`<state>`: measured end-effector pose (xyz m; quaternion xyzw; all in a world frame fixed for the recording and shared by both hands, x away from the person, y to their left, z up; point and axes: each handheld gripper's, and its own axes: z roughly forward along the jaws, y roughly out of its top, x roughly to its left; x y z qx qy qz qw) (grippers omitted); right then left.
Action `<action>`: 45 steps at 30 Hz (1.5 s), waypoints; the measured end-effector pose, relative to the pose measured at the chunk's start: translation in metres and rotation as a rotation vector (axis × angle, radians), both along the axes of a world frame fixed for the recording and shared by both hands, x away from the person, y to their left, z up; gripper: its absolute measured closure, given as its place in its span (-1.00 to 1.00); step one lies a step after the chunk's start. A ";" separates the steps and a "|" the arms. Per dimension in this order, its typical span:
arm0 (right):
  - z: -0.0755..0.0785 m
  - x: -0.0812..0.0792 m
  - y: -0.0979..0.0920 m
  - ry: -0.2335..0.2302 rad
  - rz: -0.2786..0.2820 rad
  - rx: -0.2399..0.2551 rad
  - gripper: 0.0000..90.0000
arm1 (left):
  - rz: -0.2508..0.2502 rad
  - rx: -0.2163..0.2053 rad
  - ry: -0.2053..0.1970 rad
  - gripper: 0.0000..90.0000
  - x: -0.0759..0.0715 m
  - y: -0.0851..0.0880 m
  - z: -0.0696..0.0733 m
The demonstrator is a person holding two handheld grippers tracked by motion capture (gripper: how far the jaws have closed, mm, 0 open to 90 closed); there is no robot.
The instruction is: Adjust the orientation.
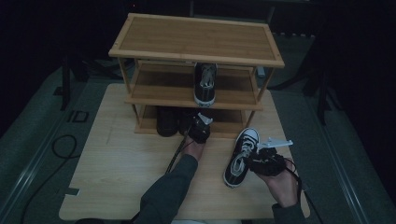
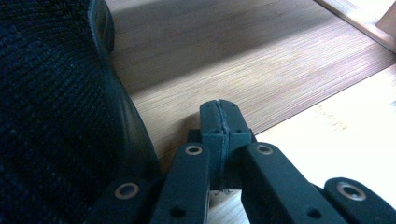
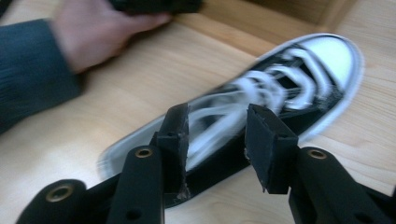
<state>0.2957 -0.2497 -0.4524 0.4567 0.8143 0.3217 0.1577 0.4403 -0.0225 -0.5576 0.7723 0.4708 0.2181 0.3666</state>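
1. Toward five o'clock on the table [image 1: 116, 186], a black-and-white sneaker [image 1: 240, 156] lies flat on its sole, toe pointing to twelve o'clock at the shoe rack [image 1: 196, 39].
2. At the sneaker's three o'clock side hovers the right gripper [image 3: 217, 135]; its jaws stand apart over the laces with nothing pressed between them.
3. At the rack's bottom shelf, near twelve o'clock of the person's left hand [image 1: 194, 148], the left gripper [image 2: 219, 121] rests with its jaws pressed together on nothing, a dark shoe [image 2: 51, 102] just beside it at its nine o'clock.
4. A matching sneaker [image 1: 205, 84] already stands on the middle shelf.
5. Handling, as I judge it: the sneaker looks light, with soft canvas sides that fold under a pinch and a stiff rubber sole and toe cap that may slide between hard pads.
6. Best hold, I think: across the heel collar or the side wall at mid-length, not on the loose laces, which would stretch and let the shoe swing.
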 end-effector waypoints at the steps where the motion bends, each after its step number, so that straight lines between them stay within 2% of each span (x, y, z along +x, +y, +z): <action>1: -0.002 0.002 -0.001 -0.001 -0.019 -0.005 0.29 | 0.000 0.000 0.000 1.00 0.000 0.000 0.000; 8: -0.020 0.017 0.006 0.040 -0.076 -0.089 0.27 | 0.000 -0.001 0.000 1.00 0.000 0.000 0.000; 10: -0.023 0.020 0.006 0.054 -0.084 -0.098 0.40 | -0.001 0.000 -0.001 1.00 0.000 0.000 0.000; 11: -0.024 0.021 0.006 0.063 -0.085 -0.095 0.54 | -0.001 -0.001 0.000 1.00 0.000 0.000 0.000; 14: -0.023 0.021 0.004 0.084 -0.064 -0.116 0.76 | -0.001 -0.001 0.000 1.00 0.000 0.000 0.000; 22: -0.016 0.017 -0.002 0.074 -0.011 -0.150 0.94 | -0.002 0.001 -0.001 1.00 0.000 0.000 0.000; 23: -0.014 0.016 -0.004 0.076 -0.009 -0.148 0.95 | -0.001 0.000 -0.001 1.00 0.000 0.000 0.000; 26: -0.013 0.015 -0.010 0.066 -0.026 -0.194 0.96 | -0.001 0.000 -0.001 1.00 0.000 0.000 0.000; 32: -0.013 0.015 -0.020 0.072 -0.046 -0.173 0.93 | -0.001 0.001 -0.001 1.00 0.000 0.000 0.000; 36: -0.018 0.016 -0.016 0.089 -0.060 -0.200 0.78 | 0.000 0.001 -0.001 1.00 0.000 0.000 0.000; 42: -0.024 0.022 -0.007 0.100 -0.121 -0.248 0.70 | 0.000 0.000 -0.001 1.00 0.000 0.000 0.000; 45: -0.028 0.026 -0.006 0.113 -0.151 -0.248 0.62 | 0.000 -0.001 0.000 1.00 0.000 0.000 0.000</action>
